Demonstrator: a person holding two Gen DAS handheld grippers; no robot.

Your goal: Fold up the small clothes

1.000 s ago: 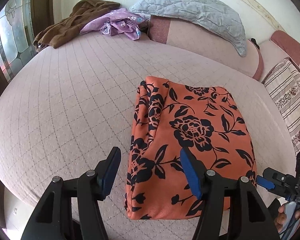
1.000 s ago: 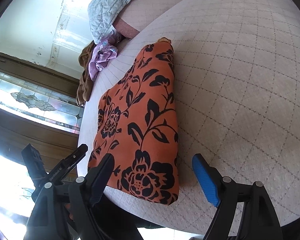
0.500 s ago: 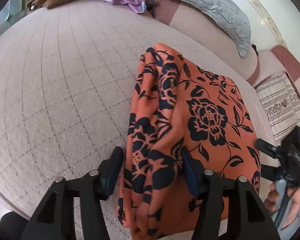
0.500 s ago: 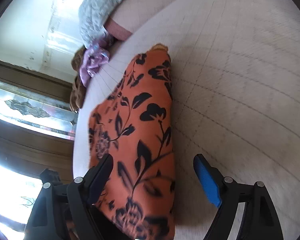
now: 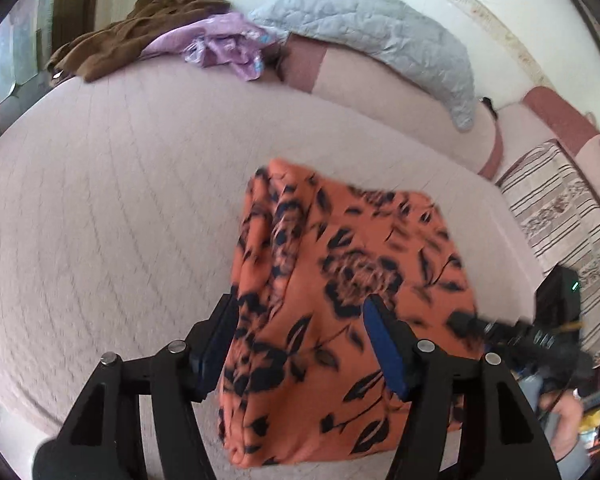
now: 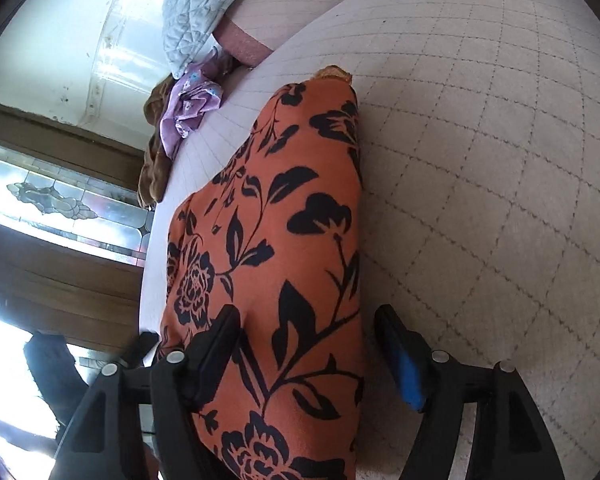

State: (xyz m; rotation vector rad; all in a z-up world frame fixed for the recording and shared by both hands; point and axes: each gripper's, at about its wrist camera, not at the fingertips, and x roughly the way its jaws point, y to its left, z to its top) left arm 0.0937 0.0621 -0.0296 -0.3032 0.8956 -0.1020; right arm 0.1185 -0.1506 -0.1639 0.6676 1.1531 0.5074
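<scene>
A: Where is the orange floral garment (image 5: 340, 300) lying right now?

B: It is sitting folded on the quilted bedspread (image 5: 112, 208), on the near side of the grey pillow (image 5: 376, 28) and well apart from it. The brown and purple clothes (image 5: 172, 32) are piled just beside that pillow, at its left end.

A: And the grippers?

B: The left gripper (image 5: 300, 344) is standing with its fingers spread wide, straddling the garment's near left edge. The right gripper (image 6: 308, 356) is also gaping wide, straddling the opposite near edge. Neither is pinching cloth that I can see; whether the pads are touching it I cannot tell.

A: What is worrying you?

B: The left edge is looking bunched into several loose layers. If the left fingers are closing there, I judge they are likely catching only the top layers, so the lower ones are sagging out and undoing the fold.

A: Anything on the right side?

B: One right finger is lying over the garment and the other over bare bedspread. Closing like that is risking a pinch of the bedspread along with the cloth, dragging both. Also, the left view is blurred, so the exact edge position is uncertain.
</scene>
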